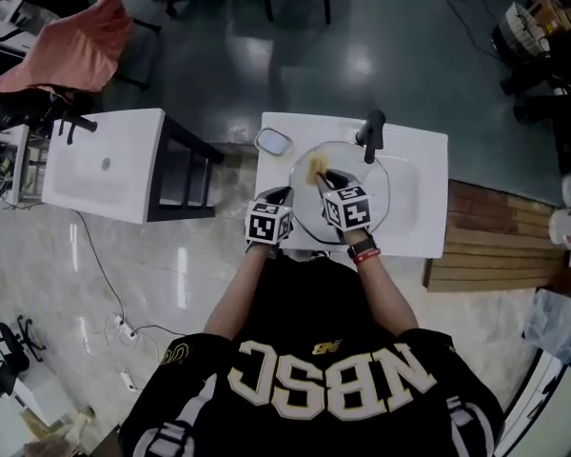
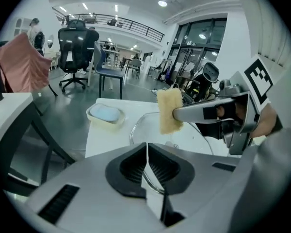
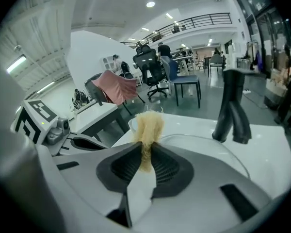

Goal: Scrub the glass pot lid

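The glass pot lid lies tilted over the white sink basin. My left gripper is shut on the lid's near-left rim; in the left gripper view the clear rim runs in between the closed jaws. My right gripper is shut on a yellow sponge, which rests over the lid's upper left part. In the right gripper view the sponge sticks up from the jaws, with the lid just beyond. The left gripper view also shows the sponge.
A black faucet stands at the back of the sink. A soap dish with a pale blue bar sits at the counter's back left corner. A second white table stands to the left, with office chairs beyond.
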Demonstrator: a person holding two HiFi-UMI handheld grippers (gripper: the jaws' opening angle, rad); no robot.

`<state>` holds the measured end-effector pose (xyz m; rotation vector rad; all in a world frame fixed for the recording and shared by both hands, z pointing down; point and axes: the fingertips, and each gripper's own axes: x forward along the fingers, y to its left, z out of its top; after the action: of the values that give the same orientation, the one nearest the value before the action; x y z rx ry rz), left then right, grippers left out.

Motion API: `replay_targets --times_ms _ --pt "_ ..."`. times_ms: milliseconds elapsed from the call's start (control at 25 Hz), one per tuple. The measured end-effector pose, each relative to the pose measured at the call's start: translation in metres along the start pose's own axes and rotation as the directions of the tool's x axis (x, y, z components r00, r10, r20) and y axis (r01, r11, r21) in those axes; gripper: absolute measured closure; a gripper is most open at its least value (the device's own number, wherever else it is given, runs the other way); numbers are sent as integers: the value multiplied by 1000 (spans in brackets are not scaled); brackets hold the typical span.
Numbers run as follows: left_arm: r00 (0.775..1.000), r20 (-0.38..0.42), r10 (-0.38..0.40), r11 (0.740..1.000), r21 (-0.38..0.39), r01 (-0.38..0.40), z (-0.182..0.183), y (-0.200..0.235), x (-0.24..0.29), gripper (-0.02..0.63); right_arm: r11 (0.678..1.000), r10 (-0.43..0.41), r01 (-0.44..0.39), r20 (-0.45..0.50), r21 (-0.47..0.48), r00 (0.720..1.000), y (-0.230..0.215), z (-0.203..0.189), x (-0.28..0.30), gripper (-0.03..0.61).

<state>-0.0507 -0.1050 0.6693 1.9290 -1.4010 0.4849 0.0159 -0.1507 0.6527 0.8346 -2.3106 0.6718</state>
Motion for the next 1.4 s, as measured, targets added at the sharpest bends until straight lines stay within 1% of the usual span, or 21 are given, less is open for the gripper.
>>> replay_targets --times_ms 120,280,440,480,560,640,680,800,880,1040,1120,1160,1240,1320,1400 --pt "999 -43 -25 1000 0 25 -12 6 7 591 1000 4 -5 -29 -8 1000 5 -12 23 511" --pt "995 -77 -59 998 -5 59 -20 9 16 591 998 8 -12 -55 -67 998 12 -15 50 511" --pt "988 -135 -69 996 41 76 -35 6 27 591 992 7 -17 -80 -126 997 18 -21 70 511" --pt "987 -148 -68 996 46 76 -39 6 29 591 989 -4 -12 -105 -147 994 19 -27 74 512" --pt "983 -169 -71 996 33 78 -42 8 31 591 982 -46 15 -160 -190 986 16 -40 81 511" --pt "978 -193 -75 997 18 79 -41 9 31 591 978 -68 33 -163 -208 984 12 -43 85 511" --pt "976 -207 -72 996 28 79 -41 9 32 591 977 -68 35 -155 -211 986 10 -43 85 511" --pt "969 -241 -42 993 100 68 -45 8 34 591 972 -72 39 -133 -233 988 5 -41 85 509" --pt "966 -257 -24 990 128 59 -46 10 35 591 969 -87 57 -115 -240 990 0 -39 86 509" --pt "956 -292 -26 992 114 62 -46 10 35 594 966 -142 121 -76 -229 987 -19 -30 88 511" --pt "955 -297 -15 990 133 57 -47 8 35 594 961 -178 164 -46 -223 983 -32 -27 87 512" --pt "955 -297 -4 987 153 51 -46 8 35 594 961 -197 186 -34 -206 980 -39 -25 86 511" --pt "956 -292 15 981 191 43 -44 8 34 594 963 -237 233 -17 -139 971 -54 -22 82 512" --pt "957 -288 25 977 209 38 -43 10 33 594 959 -274 273 -2 -73 962 -68 -20 77 511" --pt "958 -286 25 976 215 38 -45 10 33 594 950 -310 311 12 -33 951 -81 -20 72 511"
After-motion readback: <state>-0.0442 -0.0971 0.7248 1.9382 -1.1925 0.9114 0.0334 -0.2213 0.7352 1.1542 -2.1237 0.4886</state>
